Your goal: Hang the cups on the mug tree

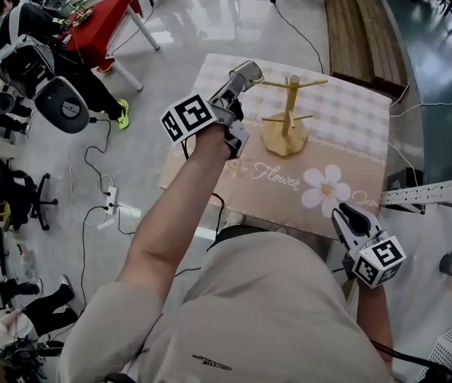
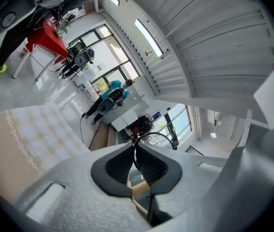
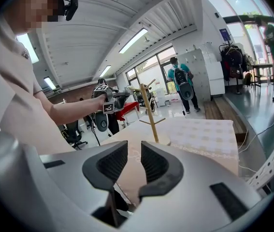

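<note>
A wooden mug tree (image 1: 288, 122) stands on the beige flower-print tablecloth (image 1: 345, 126); no cup hangs on the pegs I can see. My left gripper (image 1: 249, 73) is raised level beside the tree's top left peg. Its jaws (image 2: 136, 151) are shut on a thin dark loop (image 2: 162, 136), perhaps the handle of a see-through cup; I cannot make out the cup itself. A piece of the tree's wood (image 2: 139, 190) shows below the jaws. My right gripper (image 1: 347, 213) hovers at the table's near right corner, open with nothing in it (image 3: 133, 166), pointing toward the tree (image 3: 149, 110).
A small dark thing with a loop (image 1: 450, 262) lies on the white surface at the right, beyond a white perforated bar (image 1: 433, 191). At far left a seated person (image 1: 26, 50) is beside a red table (image 1: 102, 22). Cables and a power strip (image 1: 112, 202) cross the floor.
</note>
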